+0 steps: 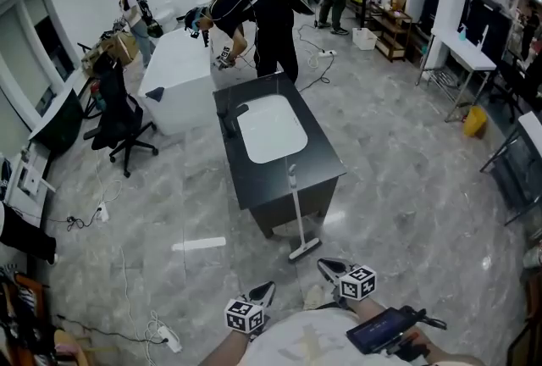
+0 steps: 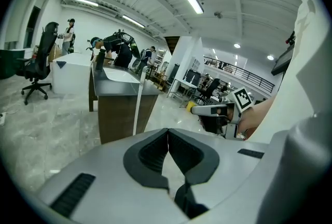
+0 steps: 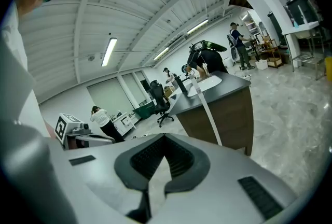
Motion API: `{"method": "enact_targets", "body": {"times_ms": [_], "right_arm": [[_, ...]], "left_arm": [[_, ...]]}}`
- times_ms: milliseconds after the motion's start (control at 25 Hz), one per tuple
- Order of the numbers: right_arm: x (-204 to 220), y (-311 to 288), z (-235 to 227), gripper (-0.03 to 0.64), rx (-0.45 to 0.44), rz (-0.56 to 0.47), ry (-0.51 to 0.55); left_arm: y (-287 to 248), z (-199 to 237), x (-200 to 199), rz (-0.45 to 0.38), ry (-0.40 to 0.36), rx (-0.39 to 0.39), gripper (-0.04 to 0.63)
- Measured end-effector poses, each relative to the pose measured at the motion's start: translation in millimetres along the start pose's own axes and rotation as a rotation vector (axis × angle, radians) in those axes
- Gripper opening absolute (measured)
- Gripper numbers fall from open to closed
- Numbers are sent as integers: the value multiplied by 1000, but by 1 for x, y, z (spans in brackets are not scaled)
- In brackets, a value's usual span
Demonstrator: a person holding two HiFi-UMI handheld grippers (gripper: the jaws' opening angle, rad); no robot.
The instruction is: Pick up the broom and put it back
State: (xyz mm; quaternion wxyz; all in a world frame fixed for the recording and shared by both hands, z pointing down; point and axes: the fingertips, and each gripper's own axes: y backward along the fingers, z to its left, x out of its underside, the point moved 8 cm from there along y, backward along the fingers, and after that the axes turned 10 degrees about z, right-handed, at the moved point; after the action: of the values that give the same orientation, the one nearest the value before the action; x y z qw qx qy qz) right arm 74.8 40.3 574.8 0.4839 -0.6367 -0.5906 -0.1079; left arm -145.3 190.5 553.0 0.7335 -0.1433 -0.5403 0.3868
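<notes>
**Though Within Sight, Not Gripped: Broom Propped Against the Dark Counter**

Seen from the head view, leaning almost upright against the near end of the dark counter (image 1: 318, 161): the broom (image 1: 296, 212). Pale handle top resting at the counter's edge, flat head down on the grey marbled floor (image 1: 398, 186), just in front of the cabinet base. Well apart from both tongs.

Low in that same view, side by side, the left gripper (image 1: 267, 290) and the right gripper (image 1: 329, 267). Each carrying its marker cube, both pointing toward the broom's head.

Closed tight in the left gripper view, dark pads pressed tip to tip with nothing between them. Likewise in the right gripper view: jaws together and empty. Beyond the jaws in both gripper views, the white handle slanting up the brown front of the counter.

Set into the counter top, a white basin (image 1: 271, 129). At the counter's far end, a person in black (image 1: 267, 13) bent forward. To the left of that, a white cabinet (image 1: 182, 76) and a black office chair (image 1: 118, 119).

On the floor left of the counter, a pale flat strip (image 1: 199, 244). Nearer the bottom edge, a white power strip (image 1: 169, 343) with cables. Just right of the right gripper, a dark screen device (image 1: 385, 329) close against the wearer's pale top.
</notes>
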Motion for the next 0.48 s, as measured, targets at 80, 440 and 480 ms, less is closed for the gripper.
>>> {"method": "enact_targets", "body": {"times_ms": [80,440,480], "right_arm": [[-7,-4,-11,15,-3,1,-3],[-26,-10,-49,15,-25,19,-11],[-28,-10,-51,17,-27,19,-14]], "left_arm": [[-11,5,-12,7,-3,-1,12],[-59,19,-51,30,-6,-1,12],[-61,20,-54,30,-5,-1,12]]}}
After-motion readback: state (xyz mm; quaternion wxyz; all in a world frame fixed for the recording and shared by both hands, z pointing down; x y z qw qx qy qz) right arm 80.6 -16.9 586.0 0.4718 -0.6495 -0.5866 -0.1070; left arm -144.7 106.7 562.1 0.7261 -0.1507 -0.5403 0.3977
